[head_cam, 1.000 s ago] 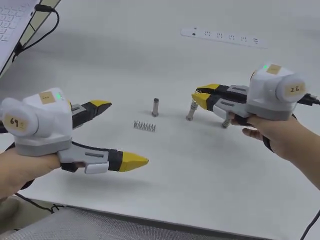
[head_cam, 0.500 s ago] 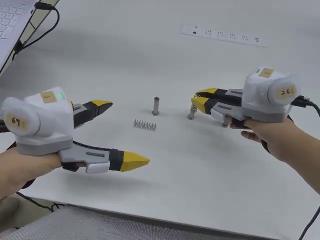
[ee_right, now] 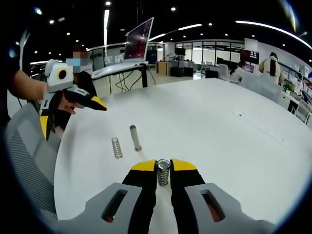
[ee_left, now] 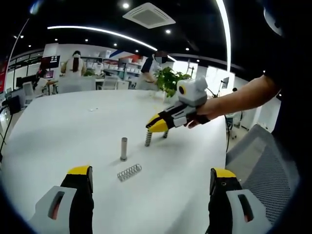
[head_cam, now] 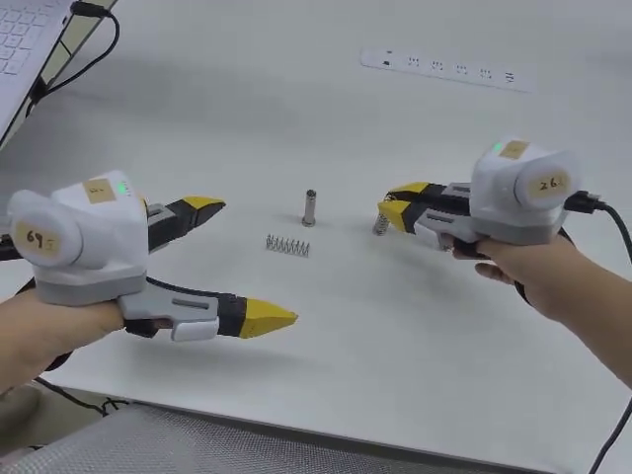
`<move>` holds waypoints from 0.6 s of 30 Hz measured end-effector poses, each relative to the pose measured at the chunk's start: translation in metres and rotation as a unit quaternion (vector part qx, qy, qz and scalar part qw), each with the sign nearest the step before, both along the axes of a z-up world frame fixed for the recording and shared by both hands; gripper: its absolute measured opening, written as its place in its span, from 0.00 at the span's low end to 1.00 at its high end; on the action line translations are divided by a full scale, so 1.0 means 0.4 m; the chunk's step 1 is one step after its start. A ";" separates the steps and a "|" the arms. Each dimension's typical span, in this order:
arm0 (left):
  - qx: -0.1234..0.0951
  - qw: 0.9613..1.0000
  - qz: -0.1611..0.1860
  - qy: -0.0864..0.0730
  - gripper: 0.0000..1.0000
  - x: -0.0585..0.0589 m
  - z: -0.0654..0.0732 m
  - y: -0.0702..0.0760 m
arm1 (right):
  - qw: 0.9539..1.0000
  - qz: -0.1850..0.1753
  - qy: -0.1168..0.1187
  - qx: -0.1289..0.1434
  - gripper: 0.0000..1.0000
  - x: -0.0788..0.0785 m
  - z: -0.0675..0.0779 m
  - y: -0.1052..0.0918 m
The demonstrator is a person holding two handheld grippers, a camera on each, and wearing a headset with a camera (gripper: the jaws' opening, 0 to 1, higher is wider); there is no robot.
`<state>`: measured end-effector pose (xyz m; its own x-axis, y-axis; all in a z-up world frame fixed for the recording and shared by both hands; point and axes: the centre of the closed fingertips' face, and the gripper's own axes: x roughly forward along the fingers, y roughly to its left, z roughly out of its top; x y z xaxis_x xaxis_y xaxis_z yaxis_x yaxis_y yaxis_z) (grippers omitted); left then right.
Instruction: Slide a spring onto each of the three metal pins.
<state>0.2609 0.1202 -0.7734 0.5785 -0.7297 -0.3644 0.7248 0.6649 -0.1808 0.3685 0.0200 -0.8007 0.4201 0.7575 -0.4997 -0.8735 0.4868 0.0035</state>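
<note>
Spring fitting on the table (head_cam: 296,99) is looking two-thirds done. Near the front edge the left gripper (head_cam: 249,261) is hovering, spread wide; the right gripper (head_cam: 393,200) is pinching a mounted spring (ee_right: 163,171). Mid-table, a bare pin (head_cam: 310,207) is waiting, a loose spring (head_cam: 287,245) lying just beside.

Bright, even light from ceiling strips (ee_left: 97,30) casts soft shadows on the white worktop (head_cam: 296,109); fisheye edges bend.

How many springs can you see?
3: a loose spring beside the bare pin, a spring upright between the right gripper's jaws, apparently a third just beyond them, partly hidden.
</note>
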 end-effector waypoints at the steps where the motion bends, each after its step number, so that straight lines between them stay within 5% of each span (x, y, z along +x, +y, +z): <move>1: 0.000 1.000 0.000 0.000 0.97 0.000 0.000 0.000 | 1.000 0.001 0.001 -0.004 0.08 -0.001 -0.005 -0.001; 18: 0.000 1.000 -0.001 0.000 0.97 -0.001 0.001 0.002 | 1.000 -0.003 0.017 -0.001 0.08 -0.010 -0.010 0.001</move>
<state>0.2606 0.1208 -0.7730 0.5780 -0.7302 -0.3644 0.7257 0.6641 -0.1799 0.3647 0.0204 -0.8048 0.4075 0.7537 -0.5156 -0.8696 0.4927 0.0328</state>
